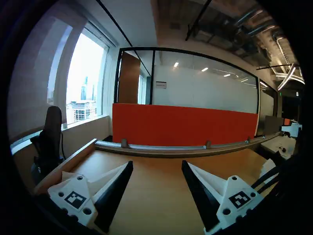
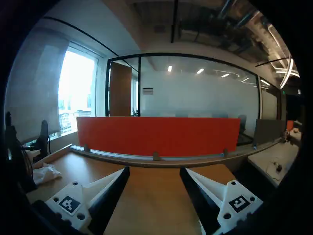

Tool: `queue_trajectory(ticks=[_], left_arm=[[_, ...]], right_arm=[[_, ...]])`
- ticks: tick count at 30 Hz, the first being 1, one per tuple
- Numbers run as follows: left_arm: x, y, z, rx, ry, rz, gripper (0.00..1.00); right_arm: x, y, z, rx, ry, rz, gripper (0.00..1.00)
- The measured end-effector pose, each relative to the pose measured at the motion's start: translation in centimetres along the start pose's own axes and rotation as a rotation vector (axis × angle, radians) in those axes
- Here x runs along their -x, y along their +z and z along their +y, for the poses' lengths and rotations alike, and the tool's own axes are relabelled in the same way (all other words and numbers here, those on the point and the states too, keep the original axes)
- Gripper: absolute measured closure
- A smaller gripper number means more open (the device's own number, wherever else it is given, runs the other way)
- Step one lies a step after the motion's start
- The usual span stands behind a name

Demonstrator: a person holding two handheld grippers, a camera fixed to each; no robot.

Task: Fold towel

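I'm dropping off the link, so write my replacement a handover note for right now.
Left gripper: open, empty, over the wooden desk.
Right gripper: open, empty, over the same desk, facing the orange divider.
Towel: crumpled, white, lying at the desk's left side in the right gripper view, touched by neither gripper.
Done: nothing folded yet. Left: grasp, spread, fold.

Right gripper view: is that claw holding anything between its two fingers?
No, the right gripper stands open over the wooden desk, with nothing between its jaws.
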State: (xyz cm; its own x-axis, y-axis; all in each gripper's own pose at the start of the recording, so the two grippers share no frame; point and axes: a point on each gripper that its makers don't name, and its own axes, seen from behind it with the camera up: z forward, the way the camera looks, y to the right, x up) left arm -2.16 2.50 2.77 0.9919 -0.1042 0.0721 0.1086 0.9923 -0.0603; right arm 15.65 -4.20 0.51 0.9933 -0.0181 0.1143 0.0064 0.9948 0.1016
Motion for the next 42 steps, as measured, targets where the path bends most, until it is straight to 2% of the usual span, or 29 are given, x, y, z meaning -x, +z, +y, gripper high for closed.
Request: queue_trajectory(ticks=[5,14,23,42], left_arm=[[0.9,0.2,-0.4,-0.008,-0.001,0.005,0.08],[2.3,0.4,-1.4,-0.031,0.063,0.029,0.08],[4.7,0.6,-2.0,-0.04,0.069,0.06,0.08],[11.0,0.7,-2.0,-0.06,0.095,0.098,0.08]], right_arm=[[-0.4,0.1,-0.7,-0.001,0.012,-0.006,0.01],[-0.3,0.3,-0.7,0.019,0.026,-0.01,0.01],[0.5,0.5,-1.3,0.029,0.019,0.003,0.01],[4.5,1.7,-2.5,0.018,-0.015,0.017,0.0]])
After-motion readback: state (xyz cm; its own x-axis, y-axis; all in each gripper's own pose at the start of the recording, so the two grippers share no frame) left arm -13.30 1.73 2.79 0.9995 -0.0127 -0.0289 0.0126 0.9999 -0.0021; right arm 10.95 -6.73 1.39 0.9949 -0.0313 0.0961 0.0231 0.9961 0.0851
